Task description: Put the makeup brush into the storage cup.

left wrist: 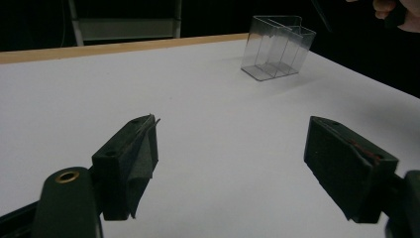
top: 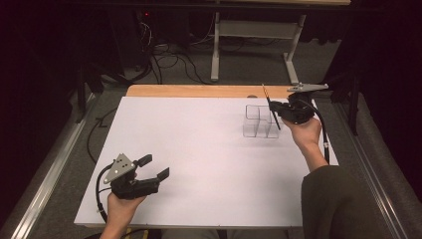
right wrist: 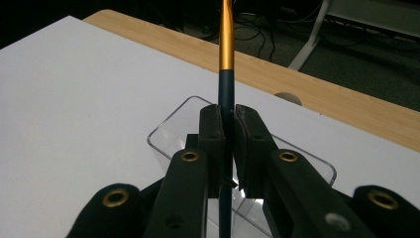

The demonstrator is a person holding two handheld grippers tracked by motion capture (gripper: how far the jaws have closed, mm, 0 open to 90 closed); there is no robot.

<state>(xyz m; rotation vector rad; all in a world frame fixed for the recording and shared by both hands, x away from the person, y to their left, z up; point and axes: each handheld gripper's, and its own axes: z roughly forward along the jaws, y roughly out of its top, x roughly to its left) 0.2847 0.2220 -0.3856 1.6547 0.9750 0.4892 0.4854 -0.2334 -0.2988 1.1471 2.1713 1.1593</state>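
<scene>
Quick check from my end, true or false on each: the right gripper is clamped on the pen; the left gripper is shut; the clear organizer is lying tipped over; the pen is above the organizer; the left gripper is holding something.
1. The right gripper is clamped on the pen. True.
2. The left gripper is shut. False: its jaws stand wide apart.
3. The clear organizer is lying tipped over. False: it stands upright on the white table, open side up.
4. The pen is above the organizer. True: in the right gripper view its lower end points down over the open compartments.
5. The left gripper is holding something. False: nothing lies between its jaws.
</scene>
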